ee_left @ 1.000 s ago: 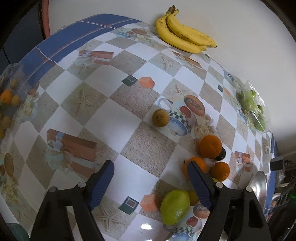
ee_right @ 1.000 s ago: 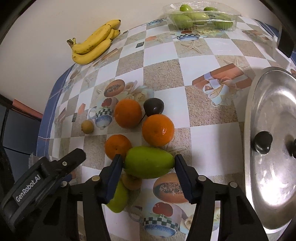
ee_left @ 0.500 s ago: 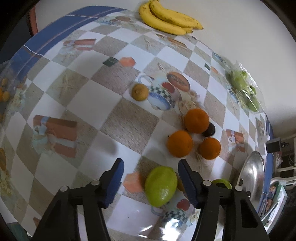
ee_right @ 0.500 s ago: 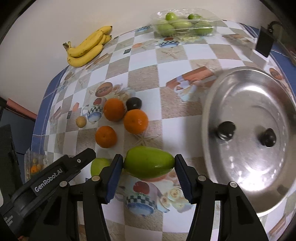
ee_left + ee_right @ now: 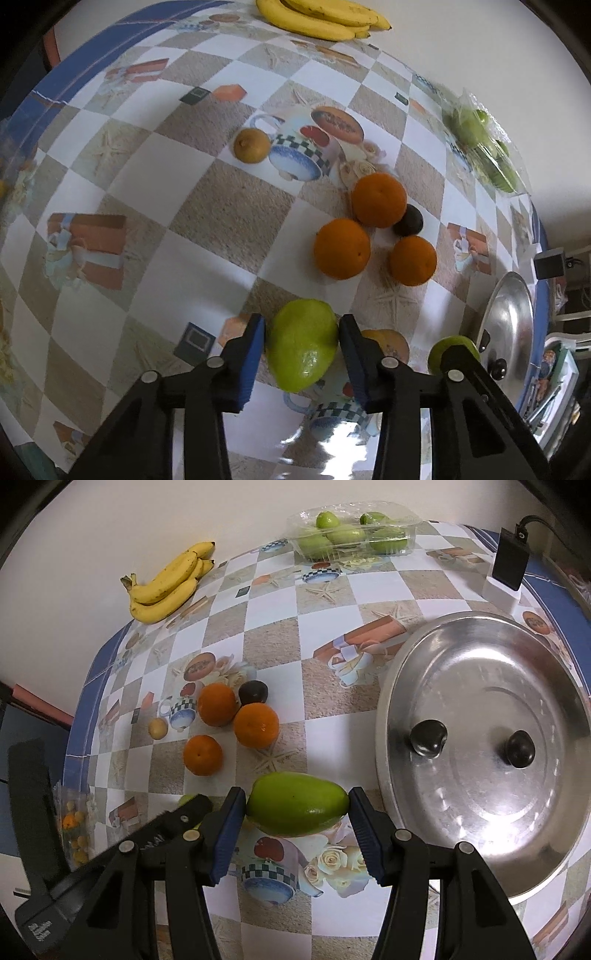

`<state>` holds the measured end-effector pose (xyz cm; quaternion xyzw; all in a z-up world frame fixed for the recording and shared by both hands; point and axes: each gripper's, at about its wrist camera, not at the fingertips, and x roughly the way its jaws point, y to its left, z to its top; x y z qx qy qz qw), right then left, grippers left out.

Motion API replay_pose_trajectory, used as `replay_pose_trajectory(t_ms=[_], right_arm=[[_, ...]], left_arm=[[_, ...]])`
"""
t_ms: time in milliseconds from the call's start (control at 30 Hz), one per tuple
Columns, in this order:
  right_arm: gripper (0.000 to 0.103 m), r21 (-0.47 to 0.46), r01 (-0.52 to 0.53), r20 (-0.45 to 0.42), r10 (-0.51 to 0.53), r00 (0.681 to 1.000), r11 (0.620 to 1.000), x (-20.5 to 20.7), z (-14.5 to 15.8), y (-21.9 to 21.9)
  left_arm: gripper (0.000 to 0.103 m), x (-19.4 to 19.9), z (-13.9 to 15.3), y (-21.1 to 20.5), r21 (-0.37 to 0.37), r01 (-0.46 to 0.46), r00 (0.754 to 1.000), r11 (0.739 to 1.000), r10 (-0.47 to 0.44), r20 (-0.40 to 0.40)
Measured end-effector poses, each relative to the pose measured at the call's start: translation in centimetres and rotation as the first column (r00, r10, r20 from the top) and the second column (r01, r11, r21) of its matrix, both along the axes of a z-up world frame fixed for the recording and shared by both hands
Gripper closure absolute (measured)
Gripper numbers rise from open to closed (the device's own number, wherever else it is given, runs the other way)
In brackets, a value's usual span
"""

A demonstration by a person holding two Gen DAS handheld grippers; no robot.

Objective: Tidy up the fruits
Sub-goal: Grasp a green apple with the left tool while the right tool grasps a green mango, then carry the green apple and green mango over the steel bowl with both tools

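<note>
My left gripper is shut on a green mango, low over the tablecloth. My right gripper is shut on another green mango, held above the table just left of the steel tray. The tray holds two dark plums. Three oranges and a dark plum sit together mid-table; in the right wrist view the oranges lie beyond the held mango. A small brown fruit lies to their left.
A banana bunch lies at the far wall. A clear plastic box of green fruit stands at the back. A black charger on a white block sits at the back right. A bag of small orange fruit is at the left edge.
My left gripper came down and closed on the second green mango. My right gripper carried its mango rightward, closer to the steel tray.
</note>
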<state>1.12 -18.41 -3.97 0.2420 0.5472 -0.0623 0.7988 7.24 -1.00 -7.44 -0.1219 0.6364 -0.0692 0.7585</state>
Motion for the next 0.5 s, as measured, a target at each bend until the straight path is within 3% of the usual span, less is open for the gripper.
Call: replay_pose_trajectory(t_ms=[500], right_arm=[[0.044, 0.004, 0.007, 0.014, -0.007, 1.0, 1.0, -0.1, 0.6, -0.3]], left_arm=[[0.06, -0.1, 1.7, -0.6, 0.028, 0.015, 0.997, 0.999, -0.017, 0.074]])
